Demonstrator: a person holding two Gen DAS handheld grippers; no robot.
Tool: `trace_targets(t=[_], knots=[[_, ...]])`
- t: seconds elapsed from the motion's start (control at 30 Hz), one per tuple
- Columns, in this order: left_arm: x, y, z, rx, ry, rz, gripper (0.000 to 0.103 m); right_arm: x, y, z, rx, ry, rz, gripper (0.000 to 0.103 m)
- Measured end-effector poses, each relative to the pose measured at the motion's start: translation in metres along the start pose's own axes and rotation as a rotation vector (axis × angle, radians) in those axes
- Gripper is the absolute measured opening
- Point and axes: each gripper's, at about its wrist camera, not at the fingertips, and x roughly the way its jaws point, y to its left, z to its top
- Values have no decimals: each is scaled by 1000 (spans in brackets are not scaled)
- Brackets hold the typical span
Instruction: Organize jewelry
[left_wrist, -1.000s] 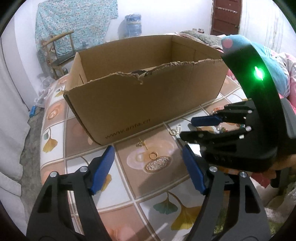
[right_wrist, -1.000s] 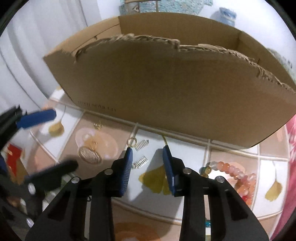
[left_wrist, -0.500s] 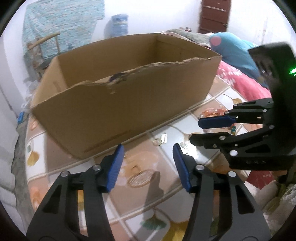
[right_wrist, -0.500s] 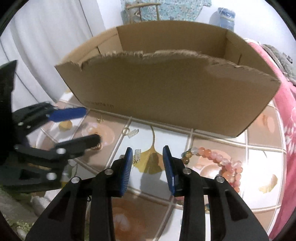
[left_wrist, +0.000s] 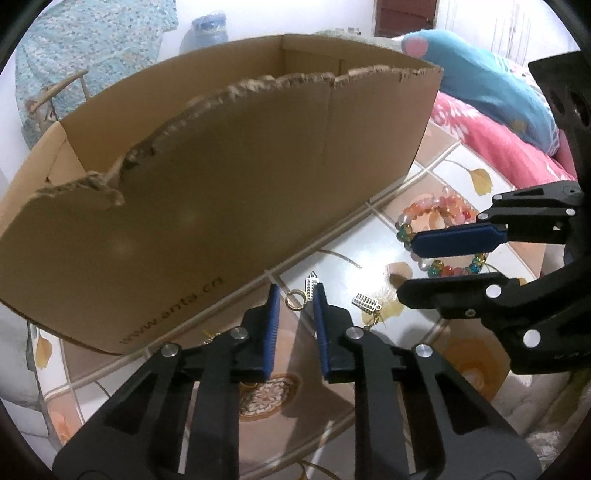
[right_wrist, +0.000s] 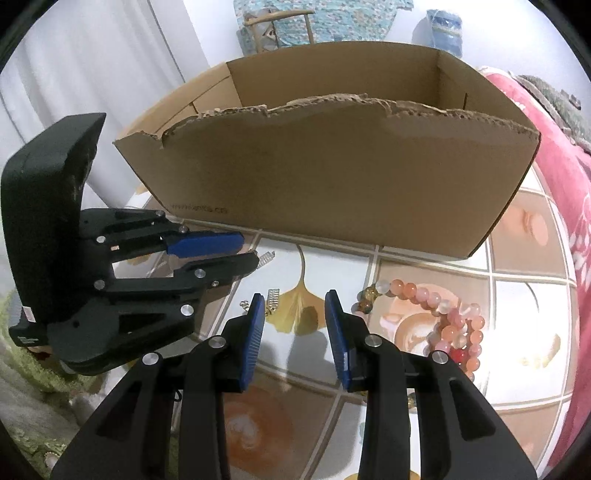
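Left tongs (left_wrist: 297, 299) closing around silver earring (left_wrist: 310, 288), cardboard box (left_wrist: 221, 192) behind

"www.anta.cn" in dark print on the cardboard box (left_wrist: 229, 206) front wall

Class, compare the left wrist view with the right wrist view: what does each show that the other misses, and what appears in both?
Only the left wrist view shows the gold ring between the closing left gripper tips and the blue pillow. Only the right wrist view shows the white curtain. Both show the cardboard box, bead bracelets, silver earrings and tiled tabletop.
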Motion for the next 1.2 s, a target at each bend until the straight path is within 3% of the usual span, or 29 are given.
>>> trace_targets(t=[0.33,0.6,0.73,0.93,1.2], knots=[[-6,-2,-10,-3,14,14,10,7,2,-1,2,6,14,33],[-17,6,-21,-36,43,76,10,8,3,-1,7,7,21,33],[-25,8,-17,-50,-5,36,25,8,5,-1,6,3,23,33],[-15,-1,1,-9,-32,-19,25,8,5,-2,7,4,18,33],[5,-7,8,38,5,-34,23,5,2,-3,14,-1,21,33]])
